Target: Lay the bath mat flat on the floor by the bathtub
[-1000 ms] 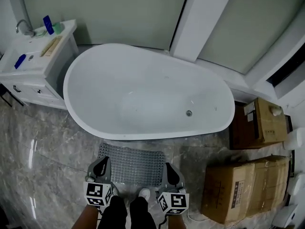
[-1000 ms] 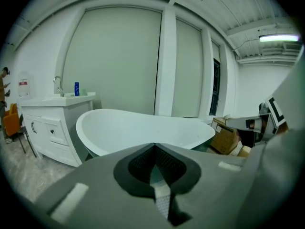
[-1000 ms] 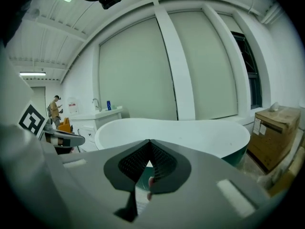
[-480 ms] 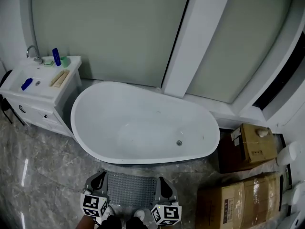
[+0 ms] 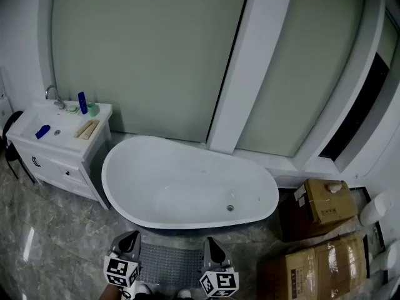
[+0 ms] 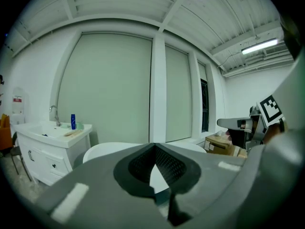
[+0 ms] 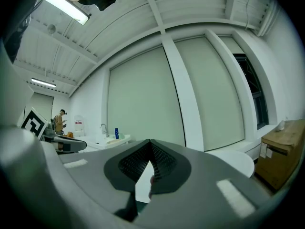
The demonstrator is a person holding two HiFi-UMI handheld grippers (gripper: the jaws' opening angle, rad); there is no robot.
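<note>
Mat (image 5: pixel 170 264) lies flat on the floor (image 5: pixel 56 236), directly in front of the tub (image 5: pixel 187 183), near its middle. Left claw (image 5: pixel 130 239) and right claw (image 5: pixel 211 247) sit over the mat's left and right edges. Both claws are closed tip to tip, with nothing gripped. Boxes (image 5: pixel 319 202) stand right of the tub.

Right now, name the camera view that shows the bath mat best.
The head view: the bath mat lies flat on the floor beside the bathtub. Both gripper views aim higher, over the bathtub at the wall, and show none of it.
</note>
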